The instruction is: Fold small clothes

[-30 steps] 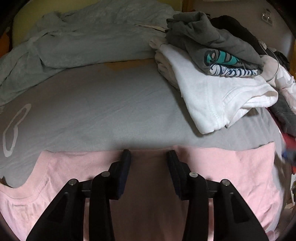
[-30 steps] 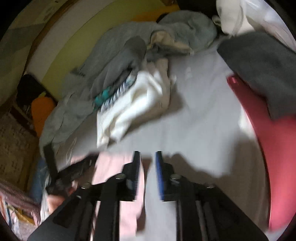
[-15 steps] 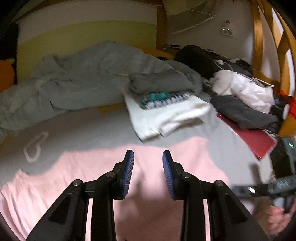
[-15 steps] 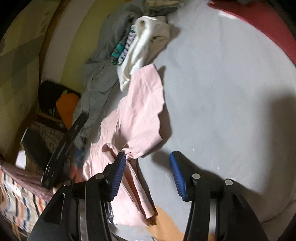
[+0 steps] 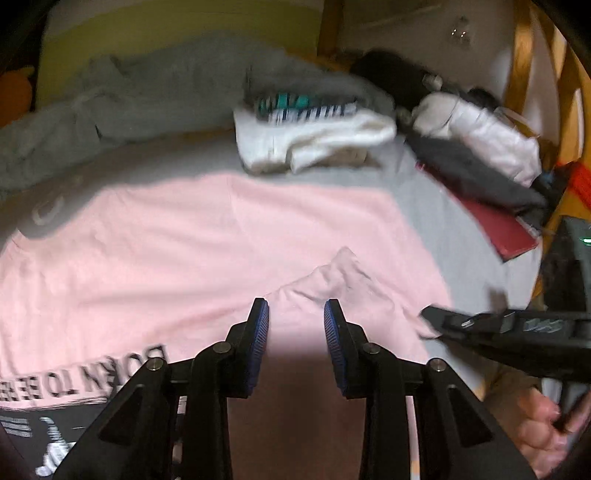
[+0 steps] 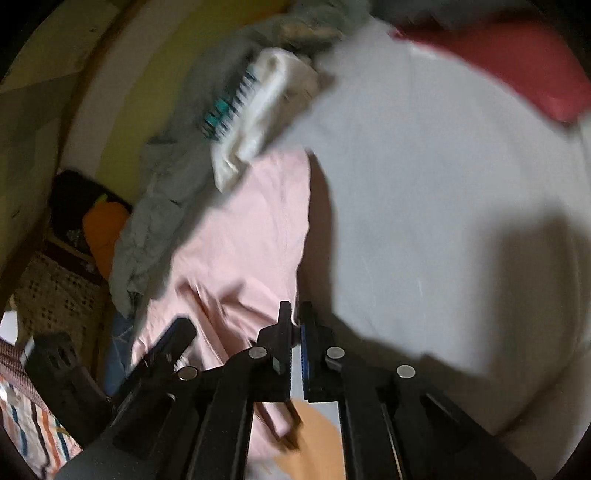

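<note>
The pink shirt (image 5: 221,251) lies spread on the grey bed sheet (image 6: 424,184), under the parted left gripper (image 5: 296,314), its three-o'clock edge pinched in the just-closed right gripper (image 6: 295,317).

Place: we take this for a bedroom in a home.
Bed: we see a grey sheet (image 5: 436,206) stretched over a mattress, with a rumpled grey duvet (image 5: 140,99) bunched at the far side.
Wall: we see a yellow-green and white striped wall (image 5: 177,22) behind the bed, and a socket (image 5: 458,33) on the white wall beside it.
Frame: we see curved wooden rails (image 5: 524,62) at the right edge.
Laundry: we see a pink T-shirt (image 5: 207,243) spread on the sheet, a stack of folded clothes (image 5: 310,136) near it, and more garments (image 5: 480,136) heaped to the right.
Floor side: we see an orange cushion (image 6: 103,229) and a patterned cloth (image 6: 55,299) beside the bed.
</note>
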Tool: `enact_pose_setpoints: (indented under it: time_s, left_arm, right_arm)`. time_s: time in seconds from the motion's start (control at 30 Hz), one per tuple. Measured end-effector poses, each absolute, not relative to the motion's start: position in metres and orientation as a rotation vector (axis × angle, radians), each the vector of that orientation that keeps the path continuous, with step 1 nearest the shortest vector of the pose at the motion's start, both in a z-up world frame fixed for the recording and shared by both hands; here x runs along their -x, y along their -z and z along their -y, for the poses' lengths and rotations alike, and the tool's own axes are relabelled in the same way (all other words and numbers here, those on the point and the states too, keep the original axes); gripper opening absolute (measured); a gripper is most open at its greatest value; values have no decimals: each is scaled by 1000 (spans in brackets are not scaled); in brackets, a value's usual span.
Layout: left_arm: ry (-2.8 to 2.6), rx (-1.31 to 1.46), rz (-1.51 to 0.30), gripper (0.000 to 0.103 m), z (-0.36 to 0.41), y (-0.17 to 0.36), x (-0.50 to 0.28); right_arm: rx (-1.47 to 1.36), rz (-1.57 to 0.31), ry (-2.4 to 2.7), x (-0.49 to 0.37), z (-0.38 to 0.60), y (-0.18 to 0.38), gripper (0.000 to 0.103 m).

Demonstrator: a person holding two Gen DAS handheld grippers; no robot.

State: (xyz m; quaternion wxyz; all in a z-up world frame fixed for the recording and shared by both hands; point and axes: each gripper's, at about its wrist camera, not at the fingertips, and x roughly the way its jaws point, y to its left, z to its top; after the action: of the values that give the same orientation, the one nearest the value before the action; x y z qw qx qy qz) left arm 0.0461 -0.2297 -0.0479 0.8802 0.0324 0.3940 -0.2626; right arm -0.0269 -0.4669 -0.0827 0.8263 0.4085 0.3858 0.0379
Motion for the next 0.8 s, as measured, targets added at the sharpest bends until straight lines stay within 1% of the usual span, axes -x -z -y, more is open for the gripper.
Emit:
enact_pose_setpoints:
  time_s: [0.03, 0.13, 0.2, 0.23, 0.27, 0.33, 0.4, 0.5, 0.57, 0.63, 0.73, 0.8]
  left_arm:
    - [541, -61, -832, 30, 231, 54, -49]
    - [533, -82, -809, 30, 233, 57, -47]
    - [538, -76, -810, 30, 231, 57, -46]
    - [542, -58, -814, 30, 228, 56, -47]
    - [552, -26, -816, 29, 225, 54, -47]
    - [576, 11, -790, 29, 220, 45, -45]
    - [604, 17, -741, 29, 219, 34, -39]
    - [664, 13, -713, 29, 228, 23, -33]
    - [699, 9, -713, 29, 235, 20, -28]
    - [756, -23, -682, 29, 243, 15, -15]
    - [851, -123, -644, 29, 258, 13, 6]
    - [883, -149, -655, 29, 268, 16, 10]
  right_arm:
    - [-928, -806, -72, 29, 469, 88, 3]
    - [-1005, -781, -86, 33, 477, 89, 19]
    - [-1026, -748, -90, 37, 479, 89, 36]
    - [-1037, -735, -104, 36, 480, 87, 40]
    - [-1040, -731, -113, 32, 483, 87, 48]
    - [-1009, -734, -88, 16, 492, 78, 49]
    - [-951, -745, -51, 2, 502, 68, 54]
    - [-892, -775, -40, -24, 514, 60, 54]
    - [-831, -862, -138, -56, 512, 59, 54]
    - [-717, -905, -179, -77, 511, 52, 54]
    - [-567, -888, -216, -83, 508, 36, 54]
    - [-605, -875, -231, -79, 515, 38, 54]
